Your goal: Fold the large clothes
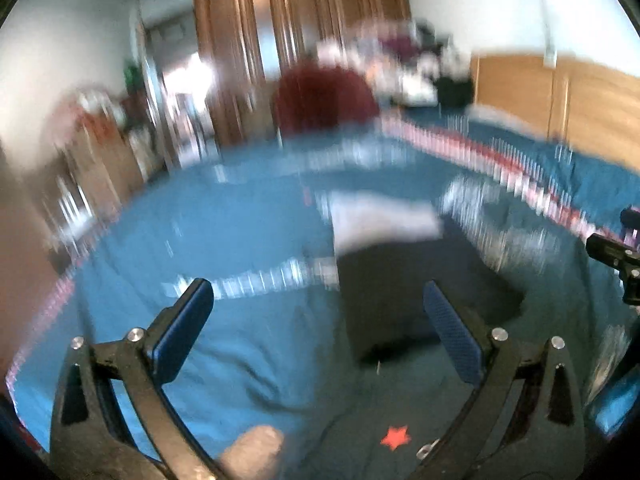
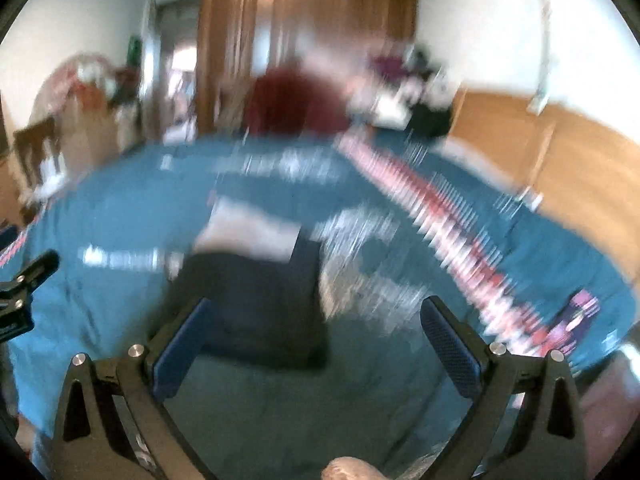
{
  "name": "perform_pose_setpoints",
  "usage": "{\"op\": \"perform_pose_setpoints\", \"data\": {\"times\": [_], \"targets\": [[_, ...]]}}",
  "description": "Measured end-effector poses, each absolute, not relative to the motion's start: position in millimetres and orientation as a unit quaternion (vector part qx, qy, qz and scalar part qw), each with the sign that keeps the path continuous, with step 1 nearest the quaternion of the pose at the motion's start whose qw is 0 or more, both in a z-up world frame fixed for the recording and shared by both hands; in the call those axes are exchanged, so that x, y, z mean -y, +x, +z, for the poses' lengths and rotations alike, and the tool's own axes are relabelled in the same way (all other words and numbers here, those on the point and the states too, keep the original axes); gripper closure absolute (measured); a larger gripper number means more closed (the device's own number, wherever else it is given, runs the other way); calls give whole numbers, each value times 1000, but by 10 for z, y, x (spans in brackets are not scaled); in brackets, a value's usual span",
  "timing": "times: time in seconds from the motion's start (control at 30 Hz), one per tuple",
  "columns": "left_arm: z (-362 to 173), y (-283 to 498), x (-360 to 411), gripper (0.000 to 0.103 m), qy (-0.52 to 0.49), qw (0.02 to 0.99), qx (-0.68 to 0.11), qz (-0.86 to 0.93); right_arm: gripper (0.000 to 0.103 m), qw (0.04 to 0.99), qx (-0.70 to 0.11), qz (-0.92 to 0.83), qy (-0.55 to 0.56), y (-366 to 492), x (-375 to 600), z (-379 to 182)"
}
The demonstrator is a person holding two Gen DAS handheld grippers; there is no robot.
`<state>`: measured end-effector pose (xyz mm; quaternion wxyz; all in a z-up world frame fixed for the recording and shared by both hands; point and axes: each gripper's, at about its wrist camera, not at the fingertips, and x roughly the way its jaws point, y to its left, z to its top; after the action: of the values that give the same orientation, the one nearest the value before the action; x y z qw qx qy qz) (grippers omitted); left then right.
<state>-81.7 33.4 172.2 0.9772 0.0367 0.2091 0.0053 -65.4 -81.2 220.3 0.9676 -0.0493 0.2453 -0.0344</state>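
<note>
Both views are heavily motion-blurred. A dark folded garment (image 1: 416, 292) with a white band (image 1: 380, 220) at its far end lies on a bed covered in blue cloth (image 1: 224, 232). My left gripper (image 1: 316, 308) hovers above the bed, open and empty, the garment just behind its right finger. In the right wrist view the same dark garment (image 2: 256, 300) and white band (image 2: 248, 232) lie ahead of my open, empty right gripper (image 2: 316, 320). The left gripper's tip (image 2: 24, 284) shows at that view's left edge; the right gripper's tip (image 1: 616, 256) shows at the left view's right edge.
A red-and-white patterned stripe (image 1: 500, 168) runs across the bedcover. A dark red chair (image 1: 324, 100) and piled clothes (image 1: 404, 68) stand beyond the bed, before a wooden wardrobe (image 1: 296, 20). A wooden headboard (image 2: 552, 152) is at right. A red star (image 1: 395, 437) marks the cloth near me.
</note>
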Motion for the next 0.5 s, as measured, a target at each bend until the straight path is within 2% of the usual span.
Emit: {"op": "perform_pose_setpoints", "data": {"times": [0.07,0.23,0.5], "targets": [[1895,-911,-380,0,21,979,-202,0,0,967,-252,-14,-24,-743,830,2405],[2040,-1118,-376,0,6,982,-189,-6,0,960,-280,-14,10,-824,915,2468],[1922,-1142,-207,0,23,977,-212,-6,0,948,-315,-13,47,-911,989,2342]]}}
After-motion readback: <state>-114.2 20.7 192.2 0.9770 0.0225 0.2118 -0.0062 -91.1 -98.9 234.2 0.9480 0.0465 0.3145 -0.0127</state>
